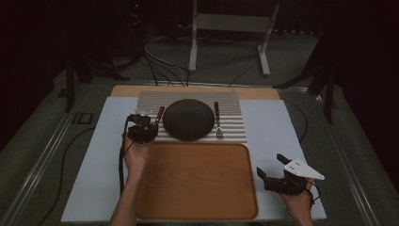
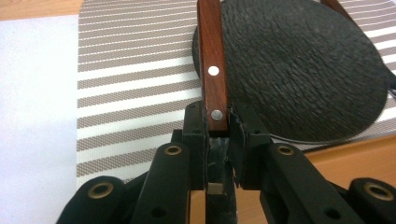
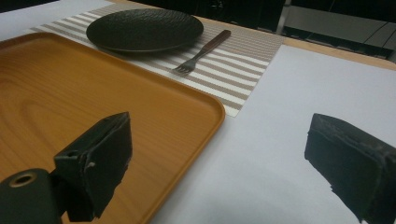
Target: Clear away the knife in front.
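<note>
1. The left gripper (image 2: 217, 135) is clamped on the end of the knife (image 2: 212, 65) handle.
2. Held so near its end, the knife could pivot or slip and strike the plate (image 2: 303, 70) beside it.
3. The knife runs forward from the jaws over the striped mat (image 2: 135, 84).
4. The right gripper (image 1: 275, 170) stands open and empty, right of the tray (image 1: 197, 181).

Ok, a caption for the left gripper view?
Left gripper shut on a wooden knife handle beside the dark plate.

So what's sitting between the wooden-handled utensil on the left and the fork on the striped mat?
The black plate lies between the utensil and the fork, as the high view shows.
</note>
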